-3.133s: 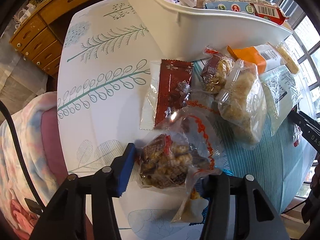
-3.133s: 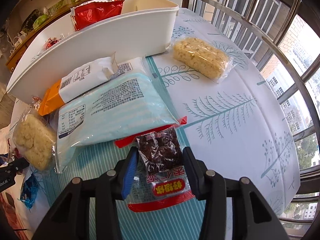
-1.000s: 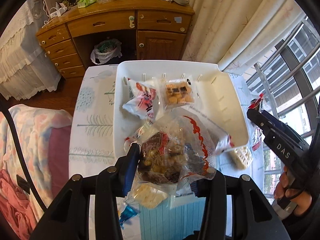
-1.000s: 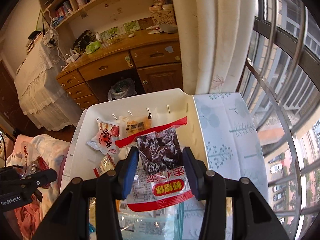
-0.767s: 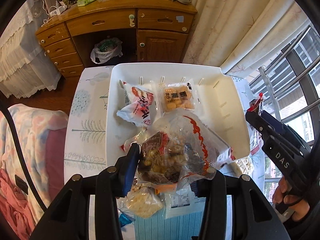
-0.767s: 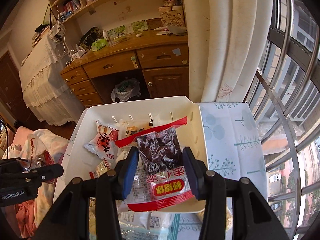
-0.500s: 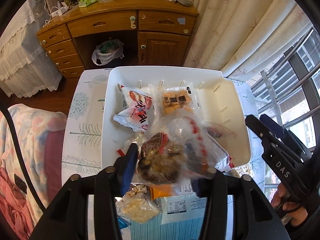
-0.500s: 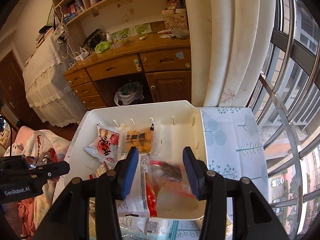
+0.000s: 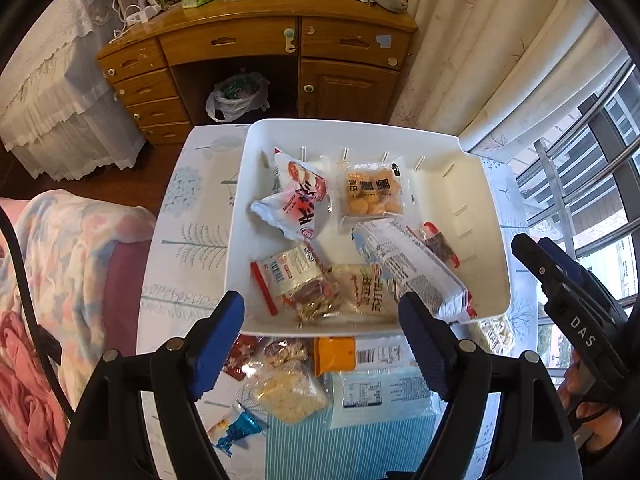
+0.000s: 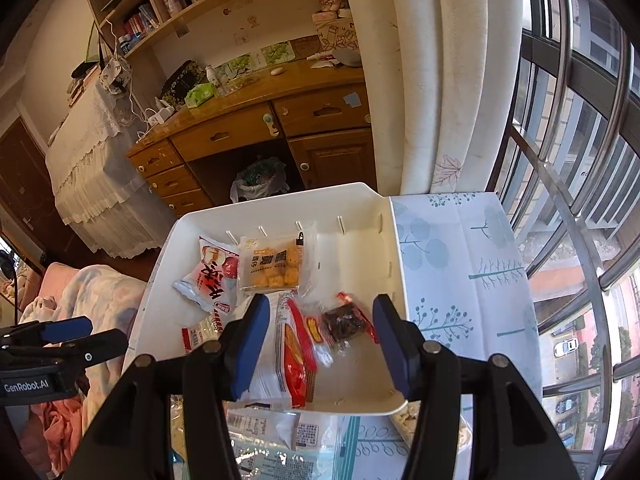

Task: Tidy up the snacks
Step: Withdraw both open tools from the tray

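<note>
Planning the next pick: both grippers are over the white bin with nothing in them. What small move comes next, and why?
Probably bring the left gripper, its jaws opening with nothing between them, back and down toward the puffed-rice packet, which lies on the table just short of the white bin.

My left gripper (image 9: 320,316) hangs above the near rim of the white bin (image 9: 494,216), its jaws opening with nothing between the blue pads. Inside the bin lie a red-and-white pouch (image 9: 294,204), a clear pack of golden puffs (image 9: 372,196), a mixed-nut bag (image 9: 304,286) and a long white cracker sleeve (image 9: 408,264). On the patterned tablecloth (image 9: 188,236) in front of the bin sit a puffed-rice cake (image 9: 290,392) and an orange-ended packet (image 9: 356,354). My right gripper (image 9: 568,304) shows at the right edge.
</note>
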The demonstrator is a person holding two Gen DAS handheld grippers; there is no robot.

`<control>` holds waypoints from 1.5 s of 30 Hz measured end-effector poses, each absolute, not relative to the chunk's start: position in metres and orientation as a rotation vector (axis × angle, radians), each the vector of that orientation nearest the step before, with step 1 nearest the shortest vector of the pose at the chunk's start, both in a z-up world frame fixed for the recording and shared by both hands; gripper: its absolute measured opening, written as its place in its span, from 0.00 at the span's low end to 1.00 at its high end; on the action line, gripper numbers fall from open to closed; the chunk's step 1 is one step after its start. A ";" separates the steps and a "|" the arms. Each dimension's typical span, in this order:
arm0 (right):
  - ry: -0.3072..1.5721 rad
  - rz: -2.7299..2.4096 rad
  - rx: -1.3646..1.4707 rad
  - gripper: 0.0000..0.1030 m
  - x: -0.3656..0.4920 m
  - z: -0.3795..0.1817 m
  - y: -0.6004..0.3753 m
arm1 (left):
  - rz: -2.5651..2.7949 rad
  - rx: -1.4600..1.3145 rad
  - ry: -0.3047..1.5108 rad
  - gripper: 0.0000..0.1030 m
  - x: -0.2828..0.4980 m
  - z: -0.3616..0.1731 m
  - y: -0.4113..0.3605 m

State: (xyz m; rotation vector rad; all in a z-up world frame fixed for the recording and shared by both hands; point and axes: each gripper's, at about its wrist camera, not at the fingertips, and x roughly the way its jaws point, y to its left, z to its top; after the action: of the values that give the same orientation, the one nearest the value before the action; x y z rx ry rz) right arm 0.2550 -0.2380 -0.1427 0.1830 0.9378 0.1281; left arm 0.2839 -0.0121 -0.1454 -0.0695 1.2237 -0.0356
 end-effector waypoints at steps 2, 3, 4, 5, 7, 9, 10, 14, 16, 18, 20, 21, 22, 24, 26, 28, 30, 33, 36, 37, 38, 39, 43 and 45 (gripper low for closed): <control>0.938 0.129 0.186 0.52 0.250 -0.141 -0.237 | -0.031 -0.073 1.216 0.76 0.276 -0.141 -0.009; 0.938 0.129 0.187 0.52 0.248 -0.141 -0.236 | -0.030 -0.075 1.213 0.76 0.271 -0.139 -0.008; 0.938 0.129 0.189 0.52 0.245 -0.140 -0.236 | -0.029 -0.077 1.210 0.76 0.266 -0.137 -0.006; 0.936 0.129 0.192 0.52 0.241 -0.138 -0.235 | -0.028 -0.080 1.203 0.76 0.260 -0.134 -0.004; 0.933 0.127 0.194 0.52 0.234 -0.135 -0.233 | -0.029 -0.079 1.190 0.76 0.250 -0.128 0.001; 0.925 0.122 0.193 0.52 0.224 -0.130 -0.229 | -0.032 -0.075 1.175 0.76 0.239 -0.121 0.005; 0.922 0.120 0.192 0.52 0.220 -0.128 -0.228 | -0.034 -0.075 1.168 0.76 0.235 -0.119 0.007; 0.897 0.109 0.191 0.52 0.196 -0.115 -0.218 | -0.061 -0.089 1.155 0.76 0.209 -0.110 0.018; 0.889 0.100 0.187 0.52 0.184 -0.111 -0.212 | -0.085 -0.089 1.153 0.76 0.194 -0.109 0.025; 0.885 0.088 0.182 0.52 0.172 -0.108 -0.206 | -0.101 -0.084 1.158 0.76 0.182 -0.109 0.029; 0.884 0.078 0.185 0.52 0.159 -0.106 -0.199 | -0.116 -0.088 1.169 0.76 0.167 -0.110 0.038; 0.885 0.073 0.188 0.52 0.151 -0.106 -0.195 | -0.124 -0.092 1.176 0.76 0.159 -0.110 0.043; 0.886 0.068 0.191 0.52 0.146 -0.105 -0.191 | -0.131 -0.095 1.179 0.76 0.152 -0.110 0.047; 0.887 0.060 0.200 0.52 0.133 -0.106 -0.183 | -0.133 -0.092 1.181 0.76 0.139 -0.110 0.054; 0.895 0.053 0.205 0.52 0.121 -0.108 -0.173 | -0.125 -0.087 1.185 0.76 0.126 -0.111 0.064; 0.902 0.050 0.205 0.52 0.112 -0.110 -0.165 | -0.124 -0.096 1.193 0.76 0.115 -0.114 0.075; 0.910 0.044 0.200 0.52 0.100 -0.114 -0.156 | -0.123 -0.105 1.199 0.76 0.106 -0.117 0.085; 0.919 0.033 0.185 0.52 0.084 -0.119 -0.144 | -0.113 -0.106 1.207 0.76 0.092 -0.123 0.099; 0.922 0.022 0.166 0.52 0.069 -0.124 -0.134 | -0.115 -0.123 1.210 0.76 0.080 -0.132 0.110; 0.922 0.021 0.161 0.52 0.064 -0.126 -0.132 | -0.116 -0.129 1.214 0.76 0.076 -0.136 0.114; 0.924 0.018 0.155 0.52 0.060 -0.128 -0.130 | -0.114 -0.133 1.219 0.76 0.073 -0.139 0.117; 0.932 0.012 0.147 0.52 0.055 -0.130 -0.128 | -0.110 -0.139 1.229 0.76 0.070 -0.144 0.120; 0.947 0.000 0.119 0.52 0.043 -0.137 -0.122 | -0.118 -0.156 1.262 0.76 0.060 -0.157 0.128; 0.950 0.004 0.096 0.52 0.038 -0.140 -0.120 | -0.108 -0.154 1.280 0.76 0.056 -0.164 0.130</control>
State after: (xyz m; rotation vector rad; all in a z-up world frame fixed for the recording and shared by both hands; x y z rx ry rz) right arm 0.0379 -0.1199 -0.1399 0.0956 0.9501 0.0038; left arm 0.0561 0.1298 -0.1639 -0.1541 1.2802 -0.1077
